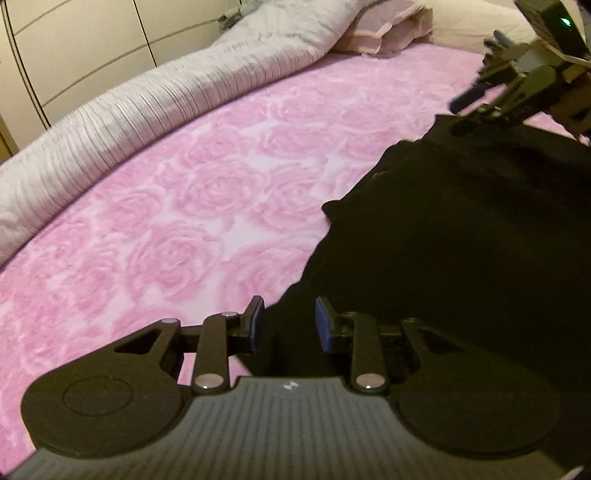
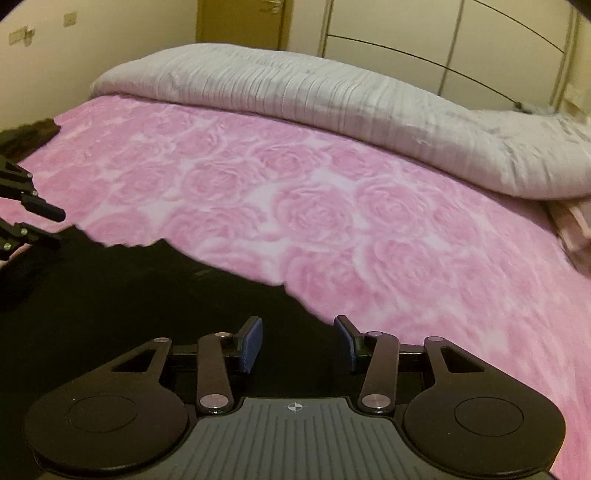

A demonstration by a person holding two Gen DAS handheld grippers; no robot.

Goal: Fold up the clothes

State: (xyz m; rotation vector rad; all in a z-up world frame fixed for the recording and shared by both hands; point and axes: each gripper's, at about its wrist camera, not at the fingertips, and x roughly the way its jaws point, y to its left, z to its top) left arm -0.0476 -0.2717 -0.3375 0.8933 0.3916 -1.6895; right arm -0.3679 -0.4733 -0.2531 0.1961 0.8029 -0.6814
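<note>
A black garment (image 1: 461,236) lies spread on the pink rose-patterned bed cover (image 1: 192,206); it also shows in the right wrist view (image 2: 122,295). My left gripper (image 1: 290,325) is open, its blue pads straddling the garment's near edge. My right gripper (image 2: 299,343) is open over another edge of the garment, jaws wide apart. The right gripper appears in the left wrist view at the top right (image 1: 476,103), above the garment's far corner. The left gripper shows at the left edge of the right wrist view (image 2: 33,218).
A rolled grey-white quilt (image 2: 332,99) runs along the far side of the bed, also in the left wrist view (image 1: 147,99). Pink pillows (image 1: 388,33) lie at the head. White wardrobe doors (image 2: 443,40) stand behind. A second dark cloth (image 2: 33,133) lies at the bed's left edge.
</note>
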